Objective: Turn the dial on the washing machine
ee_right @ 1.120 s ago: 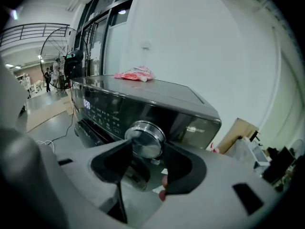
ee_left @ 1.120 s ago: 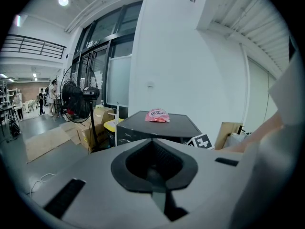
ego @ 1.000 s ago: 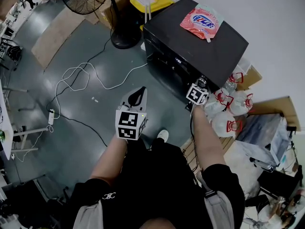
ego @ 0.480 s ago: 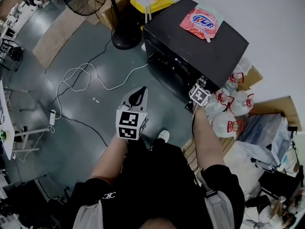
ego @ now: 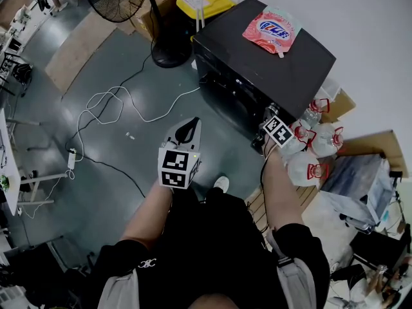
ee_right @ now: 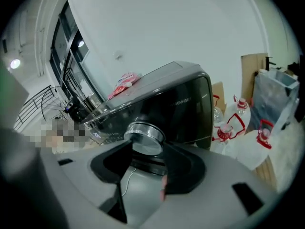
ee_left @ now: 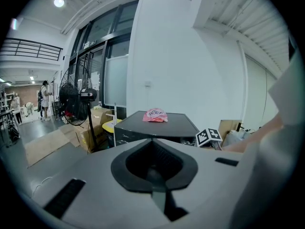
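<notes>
The black washing machine (ego: 270, 50) stands by the white wall, seen from above in the head view. Its round silver dial (ee_right: 145, 136) sits on the front panel. My right gripper (ee_right: 145, 151) is shut on the dial, one dark pad on each side of it. From above, the right gripper (ego: 271, 113) is pressed against the machine's front right corner, its marker cube tilted. My left gripper (ego: 188, 126) hangs over the grey floor, away from the machine, jaws shut and holding nothing. In its own view the left gripper (ee_left: 153, 173) points at the machine (ee_left: 157, 128).
A pink detergent pouch (ego: 272, 28) lies on the machine's lid. Several plastic water jugs (ego: 309, 163) crowd the floor right of the machine. A standing fan (ego: 164, 44) and a yellow bin (ego: 205, 2) are behind it on the left. A white cable (ego: 103, 108) loops across the floor.
The right gripper's marker cube has rotated clockwise and shifted slightly right and down while staying at the dial. The left gripper has stayed where it was.
</notes>
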Tool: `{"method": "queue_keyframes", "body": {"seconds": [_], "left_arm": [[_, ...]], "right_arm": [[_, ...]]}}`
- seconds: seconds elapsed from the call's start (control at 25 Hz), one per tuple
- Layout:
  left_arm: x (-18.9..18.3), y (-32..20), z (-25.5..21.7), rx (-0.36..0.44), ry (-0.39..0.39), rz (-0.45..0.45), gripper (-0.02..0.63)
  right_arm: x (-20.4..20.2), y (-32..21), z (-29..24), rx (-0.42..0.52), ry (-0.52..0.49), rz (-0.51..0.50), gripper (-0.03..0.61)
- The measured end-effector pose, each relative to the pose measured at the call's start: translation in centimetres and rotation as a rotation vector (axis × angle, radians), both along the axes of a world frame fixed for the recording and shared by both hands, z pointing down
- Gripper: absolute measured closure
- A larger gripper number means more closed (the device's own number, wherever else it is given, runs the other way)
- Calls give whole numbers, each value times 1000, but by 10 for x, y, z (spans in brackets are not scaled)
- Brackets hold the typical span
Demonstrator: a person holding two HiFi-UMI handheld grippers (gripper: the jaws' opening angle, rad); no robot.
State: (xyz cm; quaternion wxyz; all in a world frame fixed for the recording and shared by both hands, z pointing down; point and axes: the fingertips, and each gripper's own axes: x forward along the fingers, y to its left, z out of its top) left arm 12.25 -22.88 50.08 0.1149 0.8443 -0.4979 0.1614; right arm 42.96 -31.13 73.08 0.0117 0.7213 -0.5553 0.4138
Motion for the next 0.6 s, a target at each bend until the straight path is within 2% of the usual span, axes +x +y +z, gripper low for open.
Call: {"method": "queue_keyframes", "body": {"seconds": [0.2,0.36,0.48,0.6], "left_arm": [[3,1,-2,5,-7,5,618],[3,0,-4,6,-12,7,618],[4,0,-5,9,-15,9,618],[6,1,-3,10,-17,11,618]], "right_arm": [[1,1,-1,11,0,-2,374],[-1,0,-1,29,-39,5,376],[-1,1,-1,57,-112,15,376],[-2,2,1,98,-233,26,376]]}}
